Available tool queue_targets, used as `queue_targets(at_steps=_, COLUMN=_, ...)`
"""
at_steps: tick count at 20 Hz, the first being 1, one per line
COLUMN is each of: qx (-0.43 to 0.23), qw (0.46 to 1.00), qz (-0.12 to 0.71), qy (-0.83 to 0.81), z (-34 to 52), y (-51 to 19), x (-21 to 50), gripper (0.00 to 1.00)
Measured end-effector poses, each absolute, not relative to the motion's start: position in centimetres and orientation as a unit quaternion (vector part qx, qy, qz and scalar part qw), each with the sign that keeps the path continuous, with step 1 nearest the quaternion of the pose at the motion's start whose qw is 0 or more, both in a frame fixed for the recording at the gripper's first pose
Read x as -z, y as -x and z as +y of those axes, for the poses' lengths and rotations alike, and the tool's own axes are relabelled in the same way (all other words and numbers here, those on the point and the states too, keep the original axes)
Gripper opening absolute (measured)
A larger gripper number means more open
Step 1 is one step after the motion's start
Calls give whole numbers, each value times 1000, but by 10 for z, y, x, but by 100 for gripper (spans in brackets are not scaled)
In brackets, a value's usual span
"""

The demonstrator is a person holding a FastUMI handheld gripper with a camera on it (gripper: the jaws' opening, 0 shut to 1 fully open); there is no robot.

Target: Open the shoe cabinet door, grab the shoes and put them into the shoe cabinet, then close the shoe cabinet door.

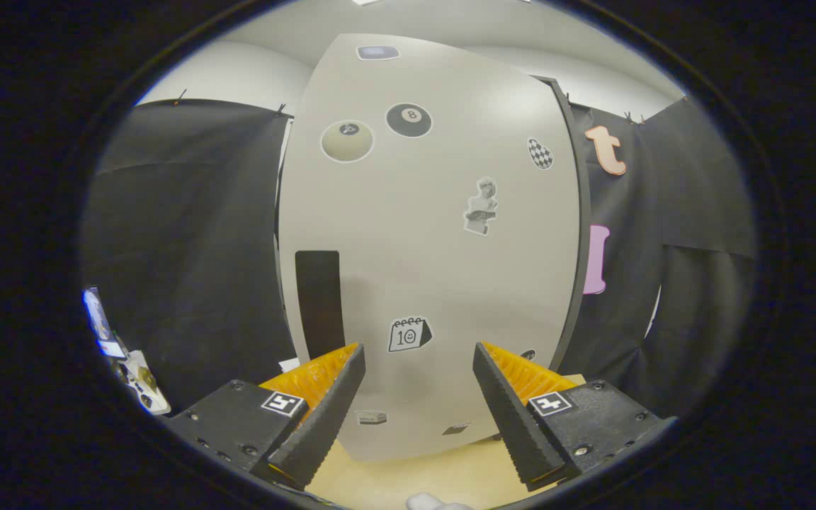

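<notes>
Here the hand-held gripper (pixel 418 361) hangs spread, empty, facing the closed shoe cabinet door (pixel 429 234).

Black cloth wall (pixel 188 234) both sides, white wall (pixel 238 74) above, pale wooden floor (pixel 415 478) below.

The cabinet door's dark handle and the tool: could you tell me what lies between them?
Nothing: in the gripper view the open tool faces the shut door, its dark handle just beyond one finger.

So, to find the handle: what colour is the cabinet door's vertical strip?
Black, on the pale grey door; the strip shows best in gripper view.
</notes>
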State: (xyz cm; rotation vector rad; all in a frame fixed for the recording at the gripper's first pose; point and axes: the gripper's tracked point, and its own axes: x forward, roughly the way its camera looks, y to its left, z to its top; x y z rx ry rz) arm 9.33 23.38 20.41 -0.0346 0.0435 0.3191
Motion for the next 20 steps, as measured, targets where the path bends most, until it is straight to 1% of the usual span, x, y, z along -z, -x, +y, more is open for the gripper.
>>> queue_targets(at_steps=3, qx=-148, qw=989, qz=8, qy=5, z=231, y=-88, x=-213, gripper=100)
queue_targets(at_steps=7, qx=-140, qw=990, qz=-2, qy=4, z=221, y=-65, x=-223, gripper=100)
queue_targets(at_steps=15, qx=-109, qw=993, qz=-36, qy=1, z=186, y=8, x=-245, gripper=100)
queue_targets(at_steps=20, qx=-90, qw=995, qz=-48, qy=-6, z=162, y=53, x=-246, gripper=100)
